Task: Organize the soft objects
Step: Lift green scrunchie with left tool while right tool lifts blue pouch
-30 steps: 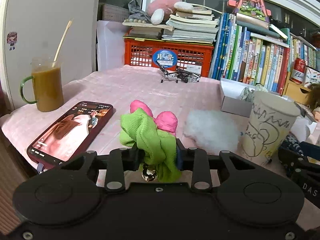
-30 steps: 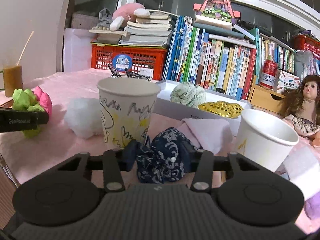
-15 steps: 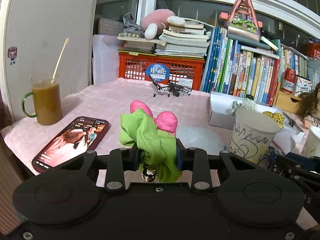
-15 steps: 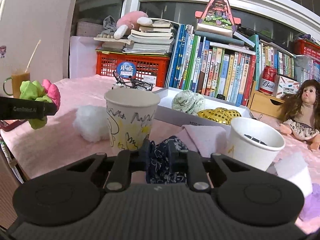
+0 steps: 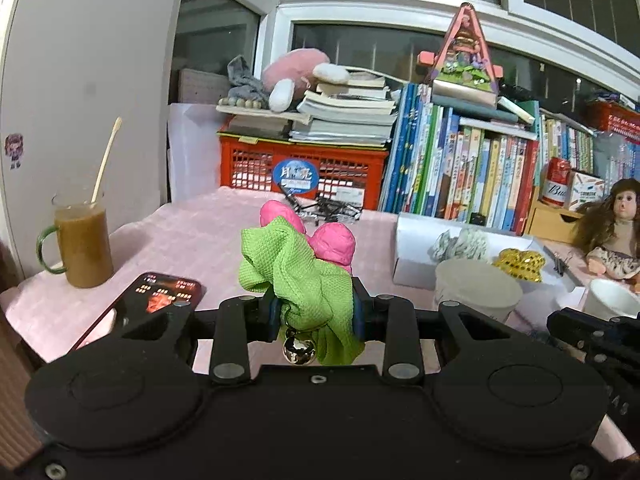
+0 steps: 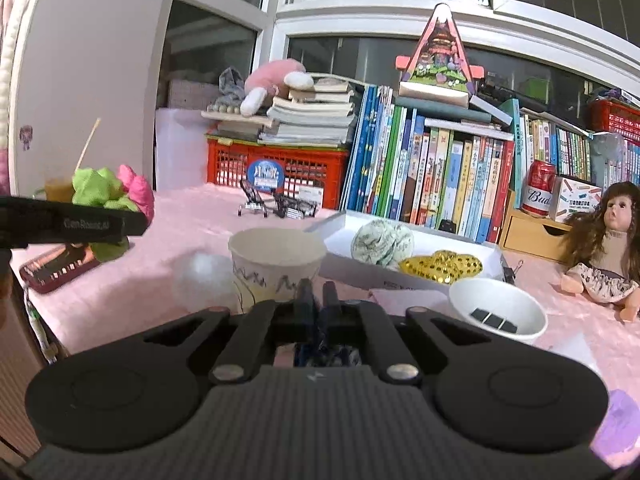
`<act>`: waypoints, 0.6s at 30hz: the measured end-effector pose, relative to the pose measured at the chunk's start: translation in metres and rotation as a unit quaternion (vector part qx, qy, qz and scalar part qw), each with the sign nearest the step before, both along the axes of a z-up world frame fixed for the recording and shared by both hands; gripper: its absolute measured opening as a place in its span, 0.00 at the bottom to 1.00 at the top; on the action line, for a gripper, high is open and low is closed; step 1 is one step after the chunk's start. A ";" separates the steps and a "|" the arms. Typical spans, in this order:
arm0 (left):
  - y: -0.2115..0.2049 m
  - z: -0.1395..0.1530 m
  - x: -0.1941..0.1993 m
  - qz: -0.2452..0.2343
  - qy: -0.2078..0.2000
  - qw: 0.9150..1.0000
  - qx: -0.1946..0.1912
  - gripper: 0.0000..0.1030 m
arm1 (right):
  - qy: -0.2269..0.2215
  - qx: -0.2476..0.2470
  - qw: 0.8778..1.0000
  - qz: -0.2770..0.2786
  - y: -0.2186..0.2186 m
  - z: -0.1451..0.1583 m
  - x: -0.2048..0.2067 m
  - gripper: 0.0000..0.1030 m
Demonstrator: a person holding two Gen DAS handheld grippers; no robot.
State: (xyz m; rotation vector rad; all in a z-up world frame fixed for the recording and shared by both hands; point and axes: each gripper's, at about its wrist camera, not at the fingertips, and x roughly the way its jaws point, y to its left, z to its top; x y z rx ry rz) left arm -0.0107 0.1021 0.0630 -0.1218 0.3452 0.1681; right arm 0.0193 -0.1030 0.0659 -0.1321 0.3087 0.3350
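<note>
Both grippers hold a soft thing clear of the pink-covered table [image 6: 192, 220]: the left gripper [image 5: 313, 312] clamps a green-and-pink scrunchie [image 5: 298, 268] with a small bell, the right gripper [image 6: 316, 304] is pinched almost shut on dark blue floral cloth [image 6: 324, 354]. Judged next, each goes to the white tray [image 6: 490, 250] by the books at the far edge, already holding a mint scrunchie [image 6: 382, 242]. Only the right view shows the left gripper's load from the side and the cotton ball [image 6: 202, 276].

The right tongs [image 6: 316, 300] hide most of the dark blue floral cloth [image 6: 326, 354]; the phone [image 6: 56, 270] looks blurred.
</note>
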 end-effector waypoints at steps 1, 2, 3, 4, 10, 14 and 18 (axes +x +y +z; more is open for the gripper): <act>-0.001 0.003 0.001 -0.002 -0.002 1.000 0.000 0.30 | -0.002 0.006 1.000 0.001 -0.001 0.003 -0.001 0.04; -0.002 0.005 0.001 -0.005 -0.003 1.000 0.002 0.30 | -0.004 0.010 1.000 0.004 -0.003 0.007 -0.001 0.03; -0.003 0.008 0.002 -0.008 -0.005 1.000 0.003 0.30 | -0.005 0.014 1.000 0.005 -0.004 0.010 0.000 0.03; -0.004 0.010 0.003 -0.010 -0.007 1.000 0.004 0.30 | -0.005 0.017 1.000 0.006 -0.005 0.012 0.000 0.03; -0.008 0.013 0.003 -0.021 -0.005 1.000 0.004 0.30 | 0.028 0.013 1.000 0.004 -0.012 0.003 0.005 0.18; -0.009 0.008 0.005 -0.026 0.006 1.000 0.000 0.30 | 0.055 0.014 0.998 0.002 -0.019 -0.012 0.001 0.63; -0.009 0.005 0.006 -0.027 0.011 1.000 0.002 0.30 | 0.067 0.006 0.998 0.007 -0.019 -0.024 -0.003 0.86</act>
